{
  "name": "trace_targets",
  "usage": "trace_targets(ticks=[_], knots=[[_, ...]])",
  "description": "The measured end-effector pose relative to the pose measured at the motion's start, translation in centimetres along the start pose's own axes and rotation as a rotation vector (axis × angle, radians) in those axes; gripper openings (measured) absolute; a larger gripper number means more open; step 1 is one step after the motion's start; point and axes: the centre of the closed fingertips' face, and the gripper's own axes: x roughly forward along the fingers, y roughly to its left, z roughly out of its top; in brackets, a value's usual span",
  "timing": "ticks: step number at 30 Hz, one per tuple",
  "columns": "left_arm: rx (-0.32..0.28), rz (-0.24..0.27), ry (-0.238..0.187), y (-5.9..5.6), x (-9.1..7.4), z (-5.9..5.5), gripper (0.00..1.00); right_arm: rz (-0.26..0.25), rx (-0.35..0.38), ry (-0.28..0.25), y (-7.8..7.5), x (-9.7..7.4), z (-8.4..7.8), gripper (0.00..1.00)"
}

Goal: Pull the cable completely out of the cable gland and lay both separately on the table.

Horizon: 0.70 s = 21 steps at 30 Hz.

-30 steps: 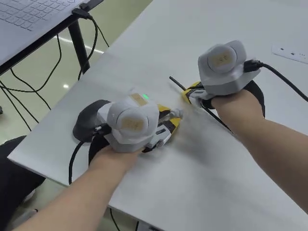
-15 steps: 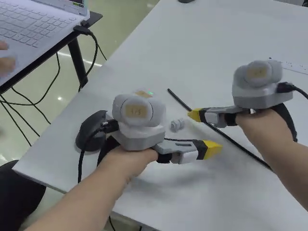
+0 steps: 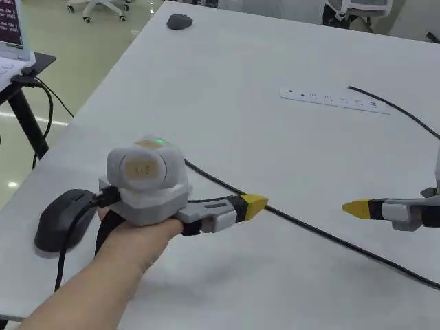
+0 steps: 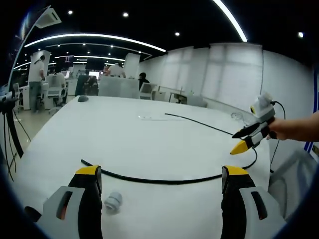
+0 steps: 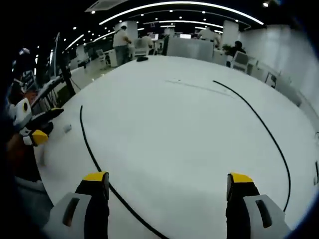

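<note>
We hold the left gripper (image 4: 160, 172) and right gripper (image 5: 168, 178) empty, jaws spread wide, above the smooth white table (image 3: 227, 62), likely because the work looks done. The thin black cable (image 4: 164, 181) curves across it, and the stubby pale plastic cable gland (image 4: 113, 201) lies apart, near left.

Your left tool (image 4: 161, 172) is spread wide and empty over the tabletop (image 4: 124, 124). The cable (image 4: 149, 180) lies just ahead. The cable gland (image 4: 112, 202) sits apart from it.
</note>
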Motion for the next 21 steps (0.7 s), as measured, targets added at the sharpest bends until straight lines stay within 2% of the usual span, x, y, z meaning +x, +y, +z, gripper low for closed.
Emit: trace_targets(ticks=[1, 2, 3, 4, 5, 6, 7, 9, 13, 14, 15, 16, 17, 18, 20, 21], knots=[[0.003, -0.002, 0.017, -0.2, 0.0, 0.1, 1.0, -0.002, 0.015, -0.013, -0.7, -0.9, -0.3, 0.99], [0.0, -0.006, 0.061, -0.6, -0.1, -0.2, 1.0, -0.009, 0.025, -0.026, -1.1, -1.4, -0.4, 0.99], [0.015, -0.001, 0.078, -0.9, -0.3, 0.1, 1.0, -0.015, 0.035, -0.093, -1.7, -2.3, 0.1, 0.99], [0.033, 0.006, 0.086, -1.1, -0.6, 0.2, 1.0, -0.015, 0.043, -0.12, -2.1, -2.9, 0.3, 0.99], [0.07, 0.029, 0.075, -1.0, -0.9, 0.6, 1.0, -0.016, 0.049, -0.119, -2.9, -3.7, -0.2, 0.99], [0.137, 0.036, 0.072, -1.2, -1.3, 0.8, 1.0, -0.016, 0.052, -0.122, -3.3, -4.1, -0.5, 0.99], [0.137, 0.044, 0.086, -1.4, -1.5, 0.6, 1.0, -0.01, 0.057, -0.127, -3.7, -4.5, -0.8, 0.99], [0.093, 0.044, 0.112, -2.3, -1.8, 0.6, 1.0, 0.021, 0.086, -0.131, -4.1, -5.2, -1.7, 0.99], [0.136, 0.069, 0.127, -4.2, -2.0, 1.4, 1.0, 0.104, 0.076, -0.128, -3.9, -6.0, -3.3, 0.99], [0.137, 0.072, 0.129, -4.7, -2.0, 1.5, 1.0, 0.144, 0.078, -0.127, -3.6, -6.2, -3.5, 0.99], [0.142, 0.092, 0.126, -4.9, -2.1, 1.8, 1.0, 0.163, 0.081, -0.128, -3.4, -6.2, -3.5, 0.99], [0.155, 0.105, 0.129, -5.1, -2.2, 1.9, 1.0, 0.217, 0.088, -0.134, -2.8, -6.4, -3.3, 0.99], [0.169, 0.134, 0.138, -5.2, -2.3, 1.9, 1.0, 0.229, 0.098, -0.133, -2.8, -6.5, -3.3, 0.99], [0.167, 0.144, 0.137, -5.3, -2.4, 1.9, 1.0, 0.233, 0.075, -0.142, -3.0, -6.7, -3.0, 0.99], [0.164, 0.168, 0.12, -5.8, -2.6, 1.8, 1.0, 0.241, 0.059, -0.158, -3.1, -6.8, -2.6, 0.99], [0.16, 0.181, 0.123, -6.2, -2.7, 1.4, 1.0, 0.259, 0.049, -0.178, -3.0, -6.9, -2.1, 0.99]])
